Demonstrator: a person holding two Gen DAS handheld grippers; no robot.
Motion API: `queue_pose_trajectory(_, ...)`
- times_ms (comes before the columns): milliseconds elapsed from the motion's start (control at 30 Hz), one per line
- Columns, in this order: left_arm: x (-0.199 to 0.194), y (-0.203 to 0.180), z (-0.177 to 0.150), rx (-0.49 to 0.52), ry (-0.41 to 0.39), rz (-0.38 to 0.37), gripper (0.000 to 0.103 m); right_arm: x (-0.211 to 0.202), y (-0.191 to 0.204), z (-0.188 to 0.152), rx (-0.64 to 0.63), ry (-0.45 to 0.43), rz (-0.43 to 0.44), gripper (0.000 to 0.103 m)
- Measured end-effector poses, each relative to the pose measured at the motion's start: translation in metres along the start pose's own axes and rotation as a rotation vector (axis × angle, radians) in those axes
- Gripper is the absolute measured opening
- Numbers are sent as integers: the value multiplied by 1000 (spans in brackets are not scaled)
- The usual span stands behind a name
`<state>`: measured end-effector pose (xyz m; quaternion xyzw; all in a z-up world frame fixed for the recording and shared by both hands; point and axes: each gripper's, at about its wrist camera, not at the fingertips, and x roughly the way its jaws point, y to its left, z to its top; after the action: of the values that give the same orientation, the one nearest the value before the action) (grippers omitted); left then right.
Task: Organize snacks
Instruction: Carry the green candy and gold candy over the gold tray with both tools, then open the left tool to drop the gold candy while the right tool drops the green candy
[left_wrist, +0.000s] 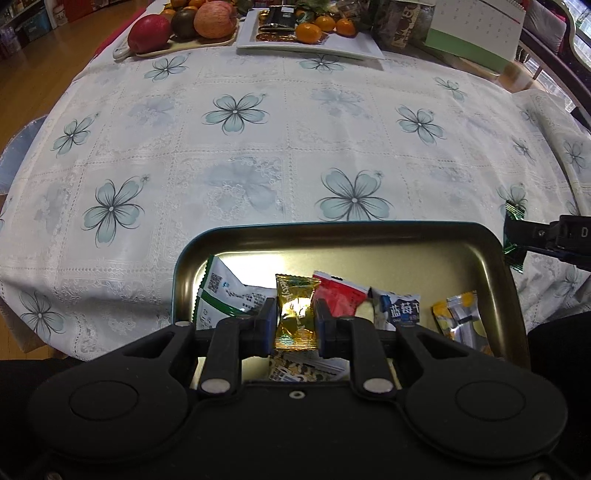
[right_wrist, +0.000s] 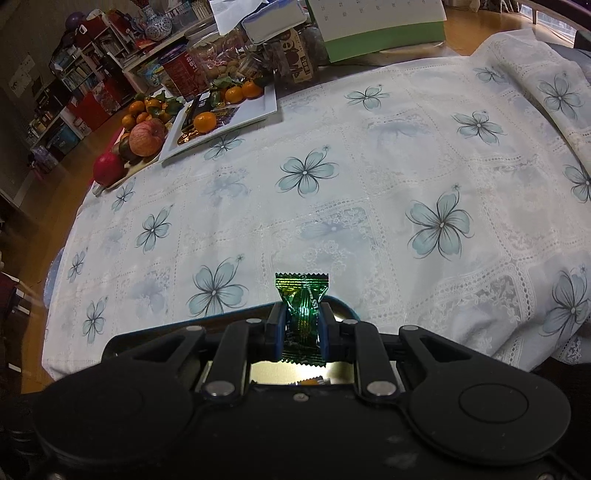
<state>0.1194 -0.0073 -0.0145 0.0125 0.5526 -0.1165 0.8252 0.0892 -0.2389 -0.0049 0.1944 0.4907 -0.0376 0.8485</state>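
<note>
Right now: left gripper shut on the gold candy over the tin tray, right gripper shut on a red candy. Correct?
Not quite. The right gripper is shut on a green candy, not a red one; the right wrist view shows it. The rest holds: the left gripper is shut on the gold candy over the tin tray.

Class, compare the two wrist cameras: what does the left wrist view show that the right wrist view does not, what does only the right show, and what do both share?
Only the left wrist view shows the left gripper shut on a gold candy and the packets lying in the tray. Only the right wrist view shows the shelves and a blue-and-white vase. Both show the right gripper shut on a green candy, the floral tablecloth, the fruit and the calendar.
</note>
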Motion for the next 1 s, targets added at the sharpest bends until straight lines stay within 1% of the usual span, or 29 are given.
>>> queue_pose_trajectory(233,-6,-16,-28,40,-8,-22,27,-11,1,-27,1,-12,24,20)
queue_pose_trajectory(433,-10,-20,-49,35,-6,-40,27,-18,2,-47,-1,-22,39,20)
queue_pose_trajectory(733,-14,-19,-69,5,1,-72,27,-33,5,-73,-9,-49,108,20)
queue_pose_trajectory(900,-13,-19,-76,7,12,-69,27,-44,11,-90,-44,-80,122,20)
queue_pose_trajectory(1000,-13,-19,-78,-3,16,-67,27,-48,16,-104,-71,-81,120,20)
